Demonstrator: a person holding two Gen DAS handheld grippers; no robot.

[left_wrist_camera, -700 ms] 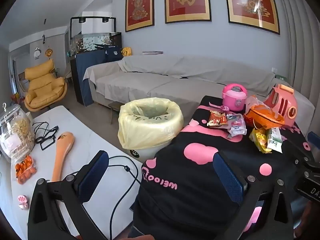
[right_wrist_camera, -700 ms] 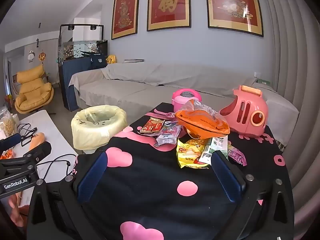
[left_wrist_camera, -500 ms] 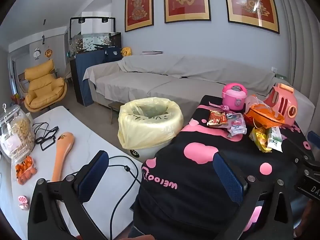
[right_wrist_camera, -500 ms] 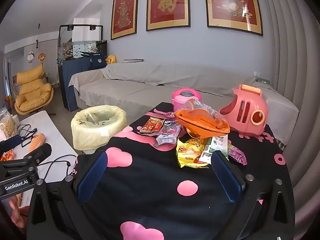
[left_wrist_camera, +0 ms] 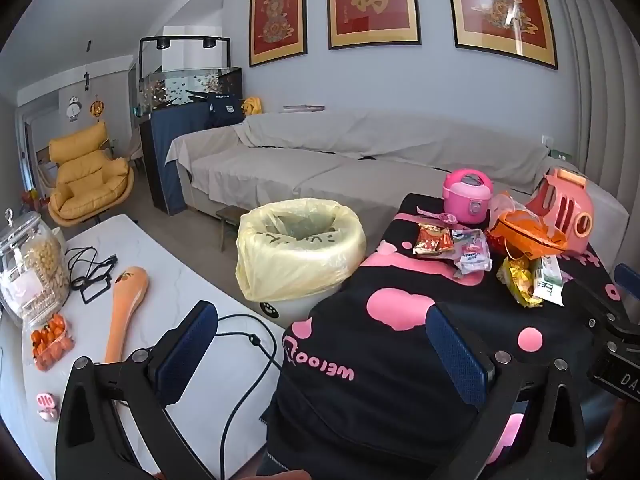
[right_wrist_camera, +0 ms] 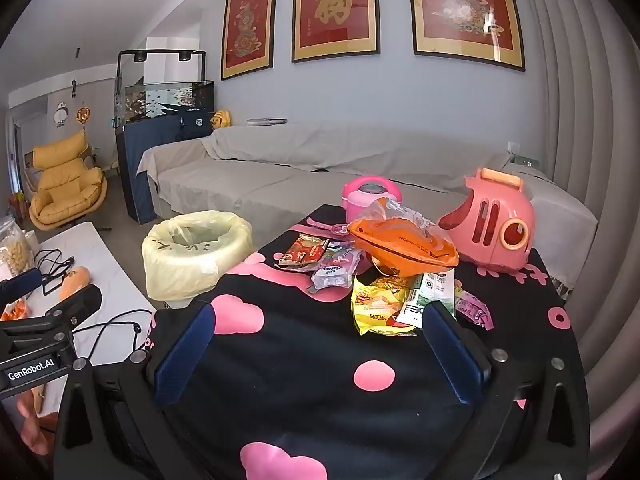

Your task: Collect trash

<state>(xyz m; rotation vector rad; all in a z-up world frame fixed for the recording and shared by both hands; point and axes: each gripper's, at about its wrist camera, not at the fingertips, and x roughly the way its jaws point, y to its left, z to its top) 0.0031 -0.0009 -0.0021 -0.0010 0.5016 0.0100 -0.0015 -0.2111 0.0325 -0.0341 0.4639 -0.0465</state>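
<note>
Both grippers we held were spread wide with nothing between the pads: the left gripper (left_wrist_camera: 320, 344) hovered over the near edge of the black cloth with pink spots (left_wrist_camera: 400, 344), the right gripper (right_wrist_camera: 316, 344) above the cloth's middle. Just past the right one lay the trash: a yellow snack bag (right_wrist_camera: 376, 308), an orange bag (right_wrist_camera: 404, 240) and small wrappers (right_wrist_camera: 320, 258). Beside the cloth's left edge stood the bin with its yellow liner (left_wrist_camera: 300, 252).
</note>
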